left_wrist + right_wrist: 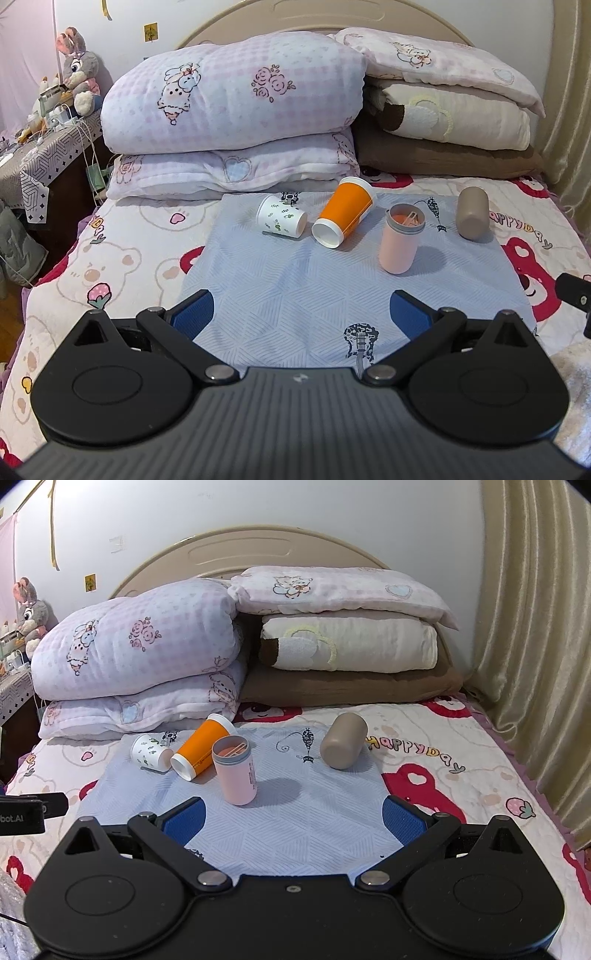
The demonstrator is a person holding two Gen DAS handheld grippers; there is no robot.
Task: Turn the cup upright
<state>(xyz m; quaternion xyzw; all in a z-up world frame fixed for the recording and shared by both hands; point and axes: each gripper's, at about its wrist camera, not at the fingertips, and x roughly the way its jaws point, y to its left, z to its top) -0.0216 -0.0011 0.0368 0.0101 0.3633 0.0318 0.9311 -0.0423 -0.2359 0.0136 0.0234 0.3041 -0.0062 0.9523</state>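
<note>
Four cups sit on a pale blue cloth [280, 295] spread over a bed. The pink cup [400, 239] stands upright with its mouth open to the ceiling. The other three lie on their sides. The brown cup [342, 741] lies alone toward the right edge of the cloth, well apart from the rest, its flat bottom turned toward the cameras and its long axis running away toward the pillows [343, 642]. The orange cup [343, 211] lies left of the pink one, its long axis slanting from near-left to far-right, with what looks like its white bottom end nearest the viewer. The small white cup with a leaf print [282, 220] lies just beside it on the left, long axis running left to right.

The right gripper [293, 825] hovers above the near part of the cloth, jaws spread wide and holding nothing. The left gripper [301, 314] does likewise, also spread and empty. The brown cup lies ahead and slightly right of the right gripper, so that hand seems nearer to it; the orange and white cups lie more squarely ahead of the left gripper
</note>
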